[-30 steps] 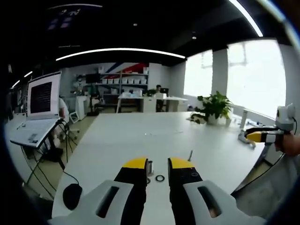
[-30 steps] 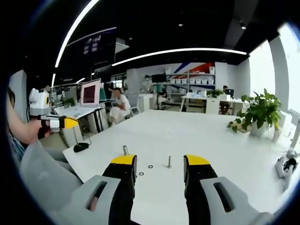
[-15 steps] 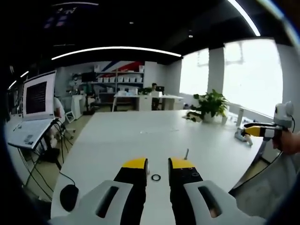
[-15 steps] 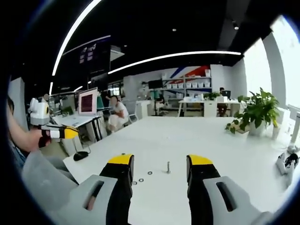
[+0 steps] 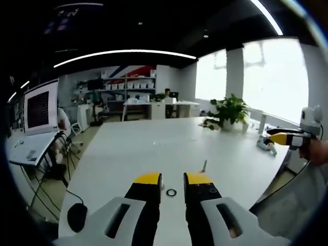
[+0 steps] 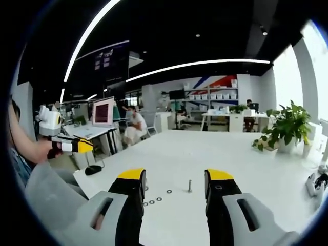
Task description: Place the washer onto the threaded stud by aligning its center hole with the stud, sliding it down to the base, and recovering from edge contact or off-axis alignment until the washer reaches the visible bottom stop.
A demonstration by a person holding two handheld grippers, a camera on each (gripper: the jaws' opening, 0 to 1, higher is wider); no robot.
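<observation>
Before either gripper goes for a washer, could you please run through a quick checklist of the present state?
1. Left gripper empty, jaws apart: ok.
2. Right gripper empty, jaws wide: ok.
3. Washer flat on the table, lined up between the left jaws: ok.
4. Threaded stud upright and bare: ok.
5. Spare washers beside the stud: ok.
6. Washer seated at the stud's base: not ok.

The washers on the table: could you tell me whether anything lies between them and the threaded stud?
Nothing visible does. In the right gripper view the washers lie flat on bare white table just left of the upright stud.
</observation>
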